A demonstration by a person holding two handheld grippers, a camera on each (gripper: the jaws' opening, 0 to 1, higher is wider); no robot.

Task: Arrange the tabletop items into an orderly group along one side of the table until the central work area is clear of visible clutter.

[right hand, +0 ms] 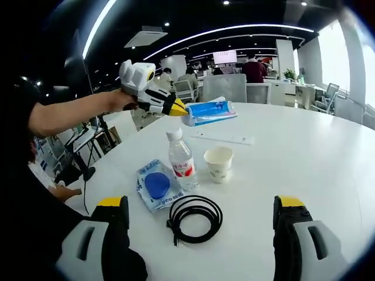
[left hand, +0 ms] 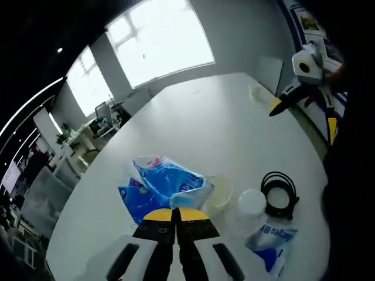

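Note:
My left gripper [left hand: 176, 214] is shut on a blue tissue pack [left hand: 166, 186] and holds it in the air above the white table [left hand: 199, 129]. In the right gripper view a hand holds that left gripper [right hand: 178, 109] with the pack [right hand: 208, 111] over the far side of the table. Beneath it stand a water bottle [right hand: 181, 158] and a paper cup [right hand: 218, 163]. A blue-and-white packet [right hand: 155, 185] and a coiled black cable [right hand: 194, 217] lie nearer. My right gripper [right hand: 201, 202] is wide open above the cable, holding nothing. It also shows at the top right of the left gripper view [left hand: 303, 116].
A white power strip [right hand: 225, 139] lies on the table behind the cup. Office chairs [right hand: 224, 88], desks and people stand beyond the table's far edge. A person's arm [right hand: 70, 114] reaches in from the left. Bright windows [left hand: 161, 41] lie past the table.

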